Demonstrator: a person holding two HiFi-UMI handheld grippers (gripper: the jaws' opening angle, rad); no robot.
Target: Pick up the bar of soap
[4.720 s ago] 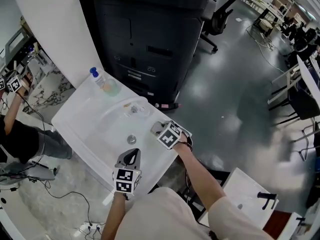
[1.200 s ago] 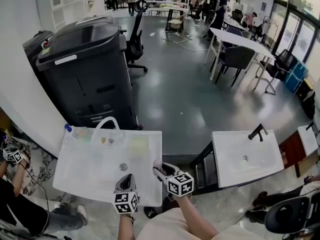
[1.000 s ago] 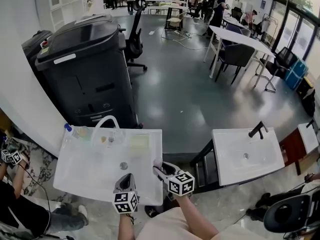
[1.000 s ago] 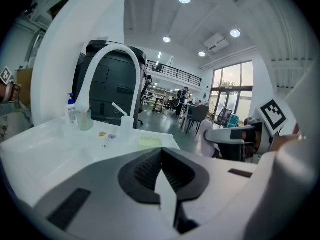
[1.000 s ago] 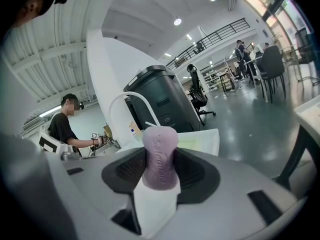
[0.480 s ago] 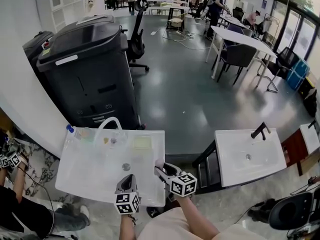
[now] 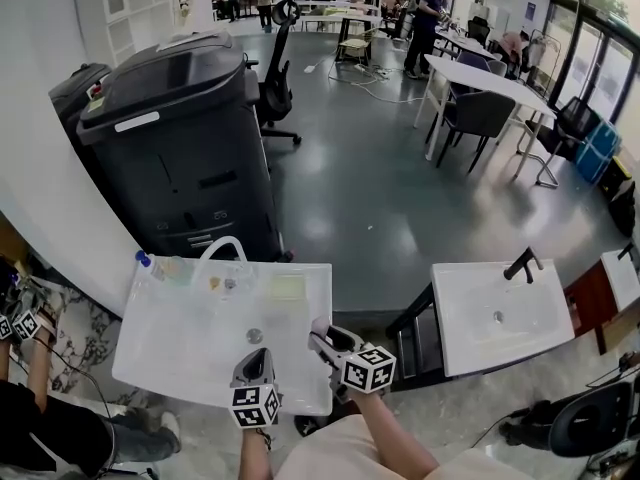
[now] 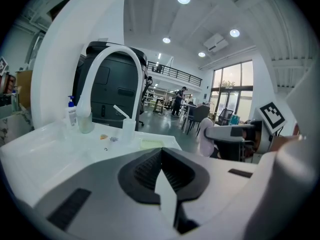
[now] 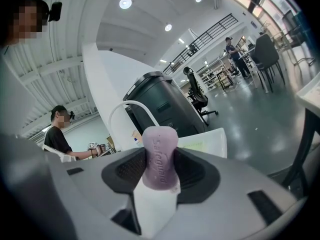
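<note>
Closest to me, the right gripper [image 7: 322, 336] has its fingers pinched on the bar of soap [image 9: 160, 155]. It is a lilac bar with raised lettering, standing end-up between them. It hangs at the near right corner of the white basin surface [image 7: 170, 363], and I'd say it's clear of it, so the pick-up looks done. Gripping the bar across its narrow faces makes sense, since a wet bar would squirt out of a looser hold.

Just beside it, the left gripper [image 7: 256, 358] sits over the near rim, fingers pressed together on nothing. It looks parked there out of the way.

Further in is the drain [image 7: 254, 335]. Along the back edge stand a pale green pad [image 7: 285, 286], the arched white faucet [image 7: 215, 250] and a blue-capped bottle [image 7: 148, 264]. None of these crowd the soap. Behind the basin looms a big black copier [image 7: 170, 133]. A second basin [image 7: 490, 318] stands well apart to the right, and another person's hand [image 7: 20, 323] shows at the far left.
</note>
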